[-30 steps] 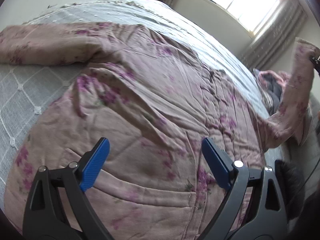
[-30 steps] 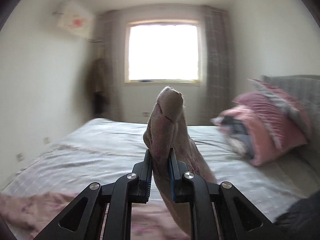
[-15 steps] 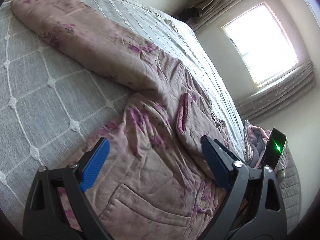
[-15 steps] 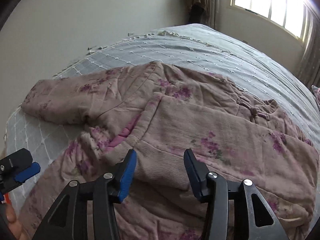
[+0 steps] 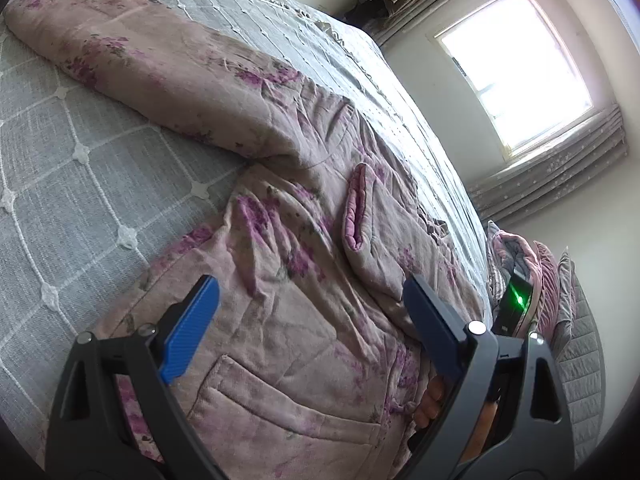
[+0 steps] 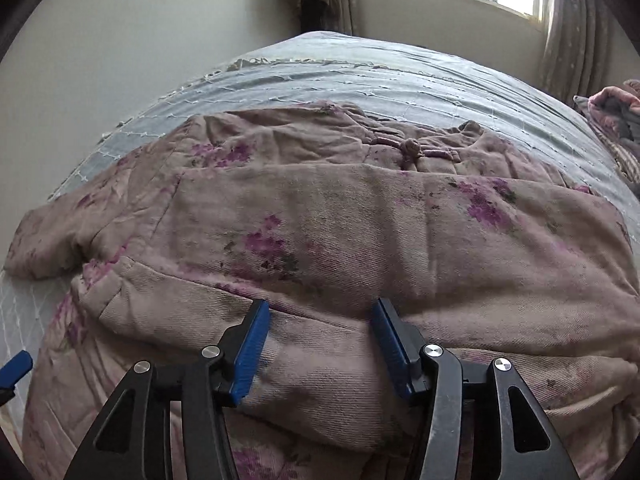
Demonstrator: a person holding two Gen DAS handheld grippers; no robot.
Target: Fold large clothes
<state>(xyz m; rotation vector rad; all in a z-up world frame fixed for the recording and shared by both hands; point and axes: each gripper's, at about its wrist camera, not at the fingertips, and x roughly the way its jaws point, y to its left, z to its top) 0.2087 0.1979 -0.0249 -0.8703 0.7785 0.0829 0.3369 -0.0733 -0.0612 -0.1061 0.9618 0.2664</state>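
Blue-padded right gripper (image 6: 316,344) half open after just releasing, nothing pinched, low over the folded-in sleeve (image 6: 360,236); left gripper (image 5: 312,320) wide open, empty. Padded jacket (image 5: 288,264) likely soft, bulky, fairly heavy, not slippery; best taken at cuff or hem. Dusty pink with purple flowers, knot button (image 6: 412,148) at twelve o'clock, spread across the grey bed (image 5: 80,184).

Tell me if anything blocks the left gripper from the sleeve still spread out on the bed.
Nothing visible does. The left gripper hangs open over the jacket, and only bare jacket fabric and bedspread lie before the outstretched sleeve.
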